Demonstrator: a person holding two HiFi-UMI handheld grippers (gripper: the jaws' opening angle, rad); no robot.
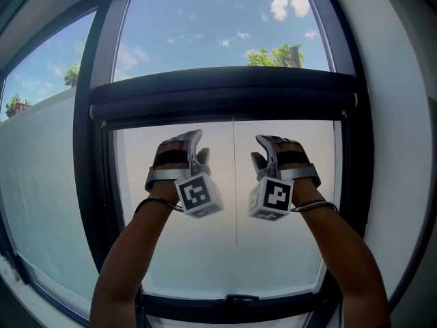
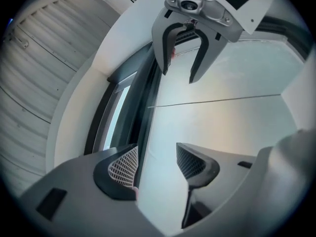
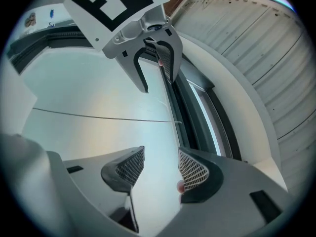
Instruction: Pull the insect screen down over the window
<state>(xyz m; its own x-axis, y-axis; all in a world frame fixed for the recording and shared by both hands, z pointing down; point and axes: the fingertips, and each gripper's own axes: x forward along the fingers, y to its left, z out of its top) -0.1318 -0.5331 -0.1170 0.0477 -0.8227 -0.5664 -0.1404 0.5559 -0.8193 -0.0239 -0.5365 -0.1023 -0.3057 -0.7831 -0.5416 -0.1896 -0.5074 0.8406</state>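
Observation:
A dark horizontal bar [image 1: 225, 94] crosses the window. Below it a pale, hazy surface [image 1: 205, 251] fills the opening down to a dark bottom rail [image 1: 205, 305] with a small handle [image 1: 242, 297]. Whether that surface is the insect screen I cannot tell. A thin cord [image 1: 235, 183] hangs down its middle. My left gripper [image 1: 199, 144] and right gripper [image 1: 261, 144] are raised side by side just under the bar, one on each side of the cord. Both are open with nothing between the pads [image 2: 121, 166] [image 3: 193, 171]. Each gripper view shows the other gripper [image 2: 177, 75] [image 3: 157, 78] open too.
Clear glass above the bar shows sky and treetops [image 1: 276, 57]. A dark window frame [image 1: 92, 183] borders the opening on both sides, with a second pane [image 1: 41, 169] to the left. A white curved wall [image 1: 403, 149] stands at the right.

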